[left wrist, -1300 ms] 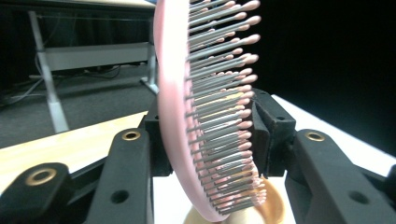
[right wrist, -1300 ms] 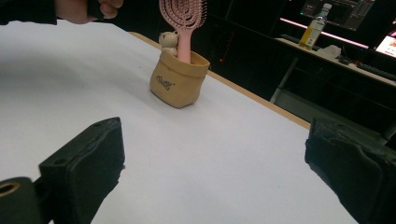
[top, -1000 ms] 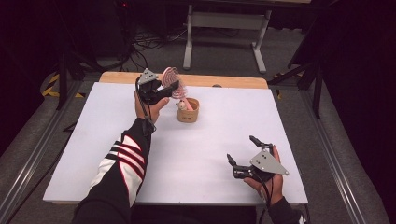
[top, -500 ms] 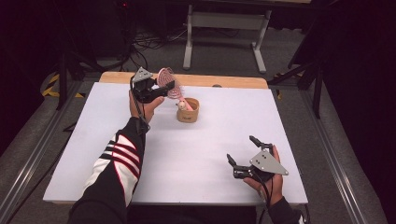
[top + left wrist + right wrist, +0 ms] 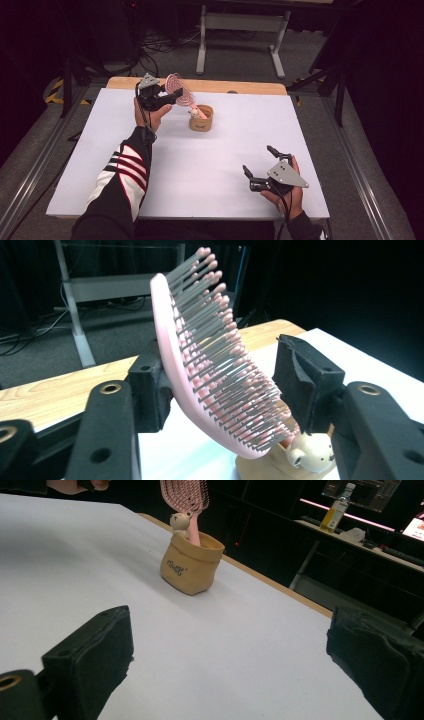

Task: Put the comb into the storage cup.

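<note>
one hairbrush (image 5: 179, 90), one pouch (image 5: 201, 118), two grippers: left (image 5: 170, 98), right (image 5: 260, 162).

Dark lab or studio, white table (image 5: 210, 165) on a metal frame, floor cables (image 5: 160, 45), lit monitors (image 5: 367, 492)

Overhead light falls evenly on the white tabletop (image 5: 210, 165), which reads bright against a dim, near-black room. Shadows are soft and faint. In the gripper views the near jaws are blurred; the brush (image 5: 210, 370) bristles are sharp.
</note>
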`<state>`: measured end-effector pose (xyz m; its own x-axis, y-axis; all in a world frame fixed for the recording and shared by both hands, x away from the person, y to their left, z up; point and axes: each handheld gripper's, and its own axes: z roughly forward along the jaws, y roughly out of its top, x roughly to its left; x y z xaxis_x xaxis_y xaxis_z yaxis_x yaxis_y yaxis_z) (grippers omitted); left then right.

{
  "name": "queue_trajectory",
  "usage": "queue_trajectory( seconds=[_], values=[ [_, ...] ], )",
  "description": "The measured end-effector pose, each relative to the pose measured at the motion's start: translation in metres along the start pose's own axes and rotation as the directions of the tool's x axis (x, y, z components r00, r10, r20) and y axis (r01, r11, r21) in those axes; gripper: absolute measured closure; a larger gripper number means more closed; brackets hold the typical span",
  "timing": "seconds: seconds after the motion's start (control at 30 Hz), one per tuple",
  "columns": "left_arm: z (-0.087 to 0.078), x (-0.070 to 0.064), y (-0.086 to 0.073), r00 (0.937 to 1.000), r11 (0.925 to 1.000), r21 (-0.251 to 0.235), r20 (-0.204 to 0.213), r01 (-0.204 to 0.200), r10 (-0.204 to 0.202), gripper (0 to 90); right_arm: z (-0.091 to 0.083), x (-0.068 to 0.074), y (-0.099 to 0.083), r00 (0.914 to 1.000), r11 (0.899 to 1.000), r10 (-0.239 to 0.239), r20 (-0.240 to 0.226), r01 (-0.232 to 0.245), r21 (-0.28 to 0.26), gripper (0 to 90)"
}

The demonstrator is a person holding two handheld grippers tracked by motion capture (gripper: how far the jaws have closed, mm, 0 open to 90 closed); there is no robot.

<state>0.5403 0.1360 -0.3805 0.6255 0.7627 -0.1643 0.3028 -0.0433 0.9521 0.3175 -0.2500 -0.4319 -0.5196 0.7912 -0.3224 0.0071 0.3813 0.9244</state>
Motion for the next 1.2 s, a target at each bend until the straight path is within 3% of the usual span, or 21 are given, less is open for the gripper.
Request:
queue_trajectory(
  seconds=[0.57,1.03,1.2],
  values=[
    [-0.007,0.002,0.004,0.9998,0.9995,-0.021,-0.003,-0.022,0.022,34.4,0.000,0.001,0.000,1.0000,1.000,-0.006,-0.002,0.006,0.001,5.3],
    [-0.015,0.003,0.009,0.9984,0.9985,-0.034,-0.040,-0.043,0.041,21.7,0.000,0.001,0.001,1.0000,1.000,-0.003,-0.001,0.003,-0.003,5.3],
    [-0.017,0.003,0.010,0.9985,0.9984,-0.029,-0.028,-0.048,0.047,16.2,0.000,0.001,0.001,1.0000,1.000,-0.005,-0.001,0.005,-0.002,5.3]
  ],
)
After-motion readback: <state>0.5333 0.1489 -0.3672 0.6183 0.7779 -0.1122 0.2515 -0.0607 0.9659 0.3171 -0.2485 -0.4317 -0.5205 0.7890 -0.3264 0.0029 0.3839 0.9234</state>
